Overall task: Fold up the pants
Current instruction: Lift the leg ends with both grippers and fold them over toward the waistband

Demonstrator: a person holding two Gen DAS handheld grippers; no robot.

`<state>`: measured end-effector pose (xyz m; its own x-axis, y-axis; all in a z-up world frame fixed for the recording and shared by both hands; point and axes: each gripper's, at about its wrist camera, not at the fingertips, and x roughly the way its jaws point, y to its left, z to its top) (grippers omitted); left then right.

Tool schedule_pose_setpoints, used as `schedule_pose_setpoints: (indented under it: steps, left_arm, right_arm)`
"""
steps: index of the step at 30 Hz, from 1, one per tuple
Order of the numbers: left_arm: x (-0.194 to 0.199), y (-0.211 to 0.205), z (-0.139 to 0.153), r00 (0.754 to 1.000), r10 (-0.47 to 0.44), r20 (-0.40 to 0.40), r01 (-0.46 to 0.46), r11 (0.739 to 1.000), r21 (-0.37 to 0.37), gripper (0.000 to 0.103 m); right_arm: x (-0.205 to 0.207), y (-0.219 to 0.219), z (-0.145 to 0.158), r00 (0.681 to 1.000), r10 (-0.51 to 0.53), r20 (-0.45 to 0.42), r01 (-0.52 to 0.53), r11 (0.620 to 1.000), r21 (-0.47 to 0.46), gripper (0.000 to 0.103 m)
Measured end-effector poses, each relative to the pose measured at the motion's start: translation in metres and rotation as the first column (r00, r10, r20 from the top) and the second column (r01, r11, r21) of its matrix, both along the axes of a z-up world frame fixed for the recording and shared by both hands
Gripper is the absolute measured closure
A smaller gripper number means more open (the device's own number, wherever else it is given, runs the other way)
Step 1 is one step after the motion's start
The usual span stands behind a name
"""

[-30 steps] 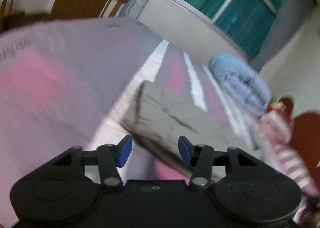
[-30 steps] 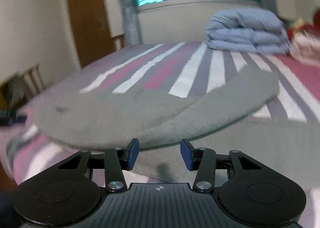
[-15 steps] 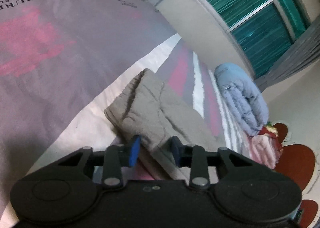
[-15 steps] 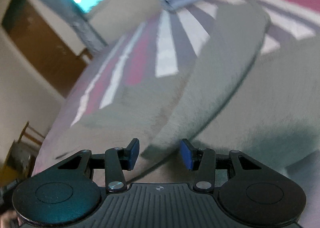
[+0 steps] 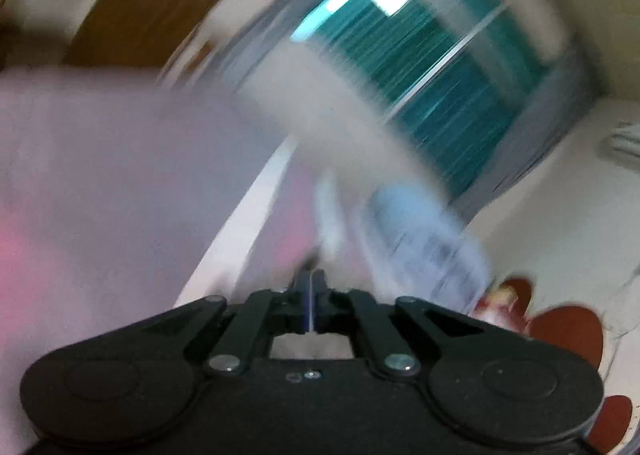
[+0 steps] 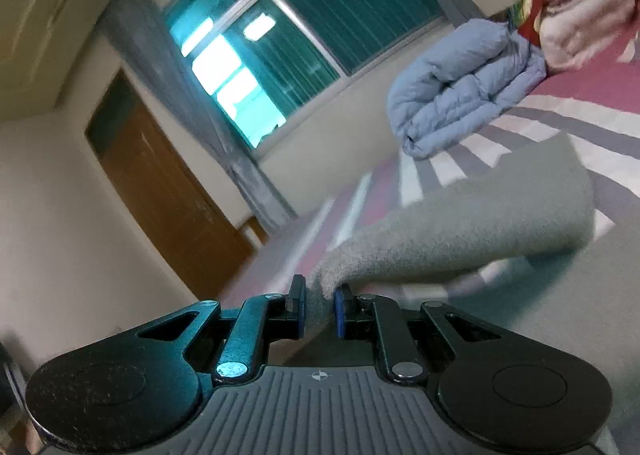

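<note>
While the right gripper (image 6: 320, 309), whose jaws have just been closing, clamps an edge of the grey pants (image 6: 460, 231) and raises it off the striped bedspread (image 6: 568, 115), the left gripper (image 5: 310, 305) is fully together; cloth between its pads cannot be told. Folding appears barely begun. Beyond: folded blue duvet (image 6: 460, 91), window (image 6: 304, 39), wooden door (image 6: 160, 183).

A bed (image 6: 592, 127) with a pink, grey and white striped cover carries grey pants (image 6: 460, 223), a folded blue duvet (image 6: 464, 91) and pink bedding (image 6: 580, 31).
</note>
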<state>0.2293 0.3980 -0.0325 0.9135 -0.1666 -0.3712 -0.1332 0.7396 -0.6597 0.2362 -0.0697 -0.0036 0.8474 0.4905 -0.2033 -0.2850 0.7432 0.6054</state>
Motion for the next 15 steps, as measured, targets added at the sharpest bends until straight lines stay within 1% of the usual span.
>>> schedule_pose_setpoints:
  steps: [1, 2, 3, 4, 5, 6, 8, 9, 10, 12, 15]
  left_arm:
    - [-0.005, -0.004, -0.015, 0.998, -0.007, -0.061, 0.009, 1.000, 0.028, 0.103]
    - [-0.014, -0.006, -0.028, 0.996, -0.015, -0.090, 0.018, 0.999, 0.027, 0.103]
    - [-0.023, -0.007, -0.038, 0.995, -0.007, -0.105, 0.007, 1.000, 0.001, 0.103]
    - [-0.030, -0.008, -0.044, 0.994, 0.003, -0.110, -0.004, 1.000, -0.012, 0.103]
    - [-0.037, -0.010, -0.048, 0.993, 0.017, -0.115, -0.020, 1.000, -0.021, 0.103]
    - [-0.041, -0.013, -0.051, 0.992, 0.030, -0.120, -0.034, 0.999, -0.032, 0.088]
    - [-0.045, -0.018, -0.051, 0.988, 0.061, -0.140, -0.067, 0.997, -0.043, 0.072]
    - [-0.048, -0.021, -0.051, 0.988, 0.072, -0.134, -0.080, 0.995, -0.052, 0.072]
    - [-0.051, -0.022, -0.051, 0.990, 0.082, -0.118, -0.091, 0.993, -0.073, 0.072]
    - [-0.049, -0.021, -0.048, 0.988, 0.102, -0.115, -0.114, 0.988, -0.106, 0.071]
    - [-0.050, -0.023, -0.051, 0.986, 0.106, -0.129, -0.125, 0.980, -0.154, 0.071]
  right_arm:
    - [-0.002, 0.006, -0.027, 0.995, 0.036, -0.093, -0.040, 0.999, -0.037, 0.089]
    - [0.001, 0.009, -0.059, 0.968, 0.070, -0.241, -0.086, 0.995, -0.054, 0.089]
    - [-0.003, 0.006, -0.080, 0.951, 0.063, -0.303, -0.083, 0.995, -0.055, 0.089]
    - [-0.011, -0.003, -0.092, 0.955, 0.067, -0.289, -0.075, 0.997, -0.018, 0.089]
    - [-0.017, -0.009, -0.096, 0.958, 0.071, -0.277, -0.074, 0.997, 0.000, 0.089]
    - [-0.018, -0.011, -0.096, 0.958, 0.075, -0.276, -0.078, 0.997, 0.000, 0.089]
    - [-0.014, -0.013, -0.090, 0.959, 0.086, -0.269, -0.092, 0.996, -0.010, 0.089]
    - [-0.015, -0.014, -0.086, 0.960, 0.094, -0.263, -0.100, 0.995, -0.010, 0.085]
    - [-0.017, -0.015, -0.083, 0.962, 0.099, -0.255, -0.105, 0.994, -0.010, 0.074]
    - [-0.020, -0.017, -0.078, 0.967, 0.102, -0.233, -0.108, 0.994, -0.013, 0.066]
    - [-0.025, -0.020, -0.073, 0.967, 0.098, -0.236, -0.100, 0.995, 0.001, 0.065]
